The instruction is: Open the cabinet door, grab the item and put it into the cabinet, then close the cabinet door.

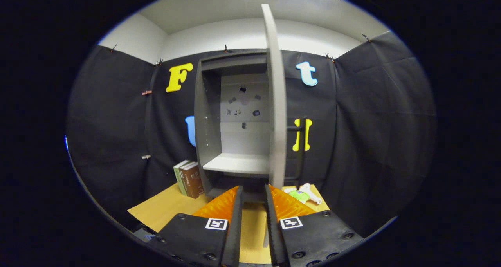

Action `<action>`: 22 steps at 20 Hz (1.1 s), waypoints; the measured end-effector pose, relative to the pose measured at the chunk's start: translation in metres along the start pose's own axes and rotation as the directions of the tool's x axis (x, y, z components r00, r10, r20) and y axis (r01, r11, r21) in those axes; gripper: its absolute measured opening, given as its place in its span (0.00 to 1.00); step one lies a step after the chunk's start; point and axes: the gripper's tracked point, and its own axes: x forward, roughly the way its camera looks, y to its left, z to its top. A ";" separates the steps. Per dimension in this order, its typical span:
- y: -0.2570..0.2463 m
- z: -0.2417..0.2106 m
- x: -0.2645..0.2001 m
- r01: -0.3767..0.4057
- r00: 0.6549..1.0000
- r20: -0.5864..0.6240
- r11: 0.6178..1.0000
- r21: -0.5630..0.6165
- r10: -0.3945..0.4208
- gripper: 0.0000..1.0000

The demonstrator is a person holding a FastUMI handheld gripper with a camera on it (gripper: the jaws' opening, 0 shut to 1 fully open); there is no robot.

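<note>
The tall grey wooden cabinet [219,122] stands at the back of the light wooden bench [168,208], and its grey door [276,102] is swung out edge-on toward the camera, so the opening step looks done. The gripper [253,198] sits low in front of the cabinet's base, its fingers [236,212] a narrow gap apart and holding nothing. The item, a small white and green plastic object [303,193], lies on the bench just right of the door's lower edge, beyond the right finger. Two upright books [189,179] lean beside the cabinet's left wall. The grab comes next: I judge the fingers must swing right past the door, spread wider and descend over the object before lifting it to the pale shelf [238,163].
</note>
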 end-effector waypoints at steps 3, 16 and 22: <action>0.049 -0.045 0.018 0.002 0.994 -0.108 0.999 0.036 0.002 0.53; 0.126 -0.292 0.093 0.063 0.819 -0.574 0.996 0.063 -0.015 0.72; 0.113 -0.379 0.136 0.041 0.694 -0.719 0.999 -0.005 -0.032 0.72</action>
